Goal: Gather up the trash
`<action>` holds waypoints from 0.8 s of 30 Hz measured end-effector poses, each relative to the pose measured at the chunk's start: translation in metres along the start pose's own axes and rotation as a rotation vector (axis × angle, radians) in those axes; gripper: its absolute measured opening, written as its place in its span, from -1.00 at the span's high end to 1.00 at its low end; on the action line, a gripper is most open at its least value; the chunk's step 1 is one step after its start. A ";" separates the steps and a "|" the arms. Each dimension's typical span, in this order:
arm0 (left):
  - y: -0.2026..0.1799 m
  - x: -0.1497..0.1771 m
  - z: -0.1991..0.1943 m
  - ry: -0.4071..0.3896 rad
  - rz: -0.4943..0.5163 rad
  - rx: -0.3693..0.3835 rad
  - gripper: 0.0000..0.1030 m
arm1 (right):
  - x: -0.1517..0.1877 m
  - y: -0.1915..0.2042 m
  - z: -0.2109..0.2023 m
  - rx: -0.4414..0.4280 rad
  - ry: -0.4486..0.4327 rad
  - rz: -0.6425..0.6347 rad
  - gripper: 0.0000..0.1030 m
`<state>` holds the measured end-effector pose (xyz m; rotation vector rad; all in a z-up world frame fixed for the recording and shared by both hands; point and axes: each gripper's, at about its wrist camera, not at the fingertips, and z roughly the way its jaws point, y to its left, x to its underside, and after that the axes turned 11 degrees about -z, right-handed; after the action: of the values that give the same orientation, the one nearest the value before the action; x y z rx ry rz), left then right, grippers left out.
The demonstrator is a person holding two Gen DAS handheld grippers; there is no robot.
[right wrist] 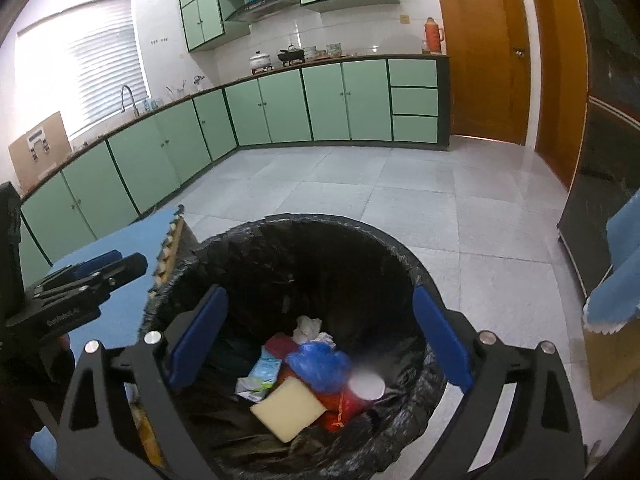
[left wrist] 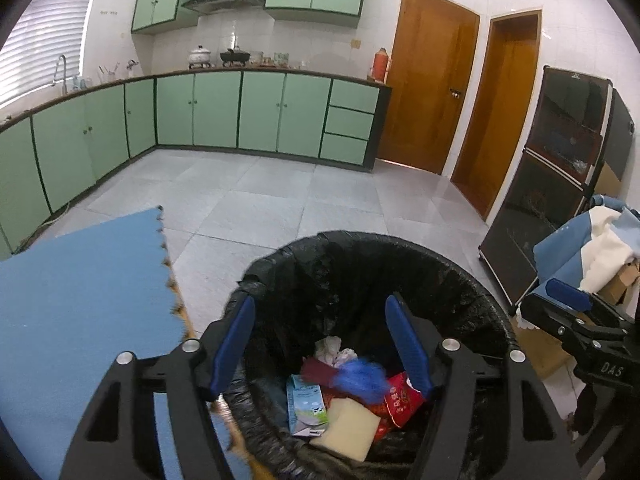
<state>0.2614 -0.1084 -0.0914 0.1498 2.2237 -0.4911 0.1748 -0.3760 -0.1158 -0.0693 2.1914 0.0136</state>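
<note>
Blue-padded and spread wide with nothing between them, the left claw point(left wrist: 320, 344) and right claw point(right wrist: 320, 340) hang side by side over the round bin lined with a black plastic bag point(left wrist: 460, 280). Trash lies directly below: a blurred blue plastic wad point(right wrist: 318, 366) and white paper cup point(right wrist: 366, 386) under the right claw, atop cartons and wrappers.
</note>
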 end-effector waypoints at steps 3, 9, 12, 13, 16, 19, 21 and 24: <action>0.006 -0.005 -0.023 -0.021 -0.005 -0.005 -0.41 | -0.002 0.007 -0.017 -0.006 -0.012 0.014 -0.79; 0.020 -0.001 -0.074 -0.046 -0.020 -0.028 -0.54 | -0.011 0.035 -0.054 -0.027 -0.040 -0.016 -0.81; 0.024 0.005 -0.100 -0.045 -0.026 -0.036 -0.63 | -0.015 0.054 -0.075 -0.049 -0.051 -0.035 -0.87; 0.024 0.006 -0.106 -0.045 -0.027 -0.036 -0.67 | -0.015 0.060 -0.082 -0.057 -0.058 -0.041 -0.89; 0.026 0.012 -0.130 -0.046 -0.018 -0.072 -0.69 | -0.018 0.075 -0.100 -0.060 -0.063 -0.060 -0.89; 0.027 0.016 -0.148 -0.049 -0.017 -0.085 -0.73 | -0.021 0.090 -0.121 -0.067 -0.080 -0.079 -0.89; 0.028 0.017 -0.162 -0.058 -0.025 -0.093 -0.74 | -0.022 0.097 -0.133 -0.078 -0.089 -0.086 -0.89; 0.027 0.019 -0.181 -0.078 -0.025 -0.096 -0.75 | -0.024 0.108 -0.147 -0.081 -0.099 -0.102 -0.89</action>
<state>0.1270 -0.0135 -0.0094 0.0515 2.1702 -0.3967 0.0633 -0.2728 -0.0124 -0.2217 2.0856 0.0467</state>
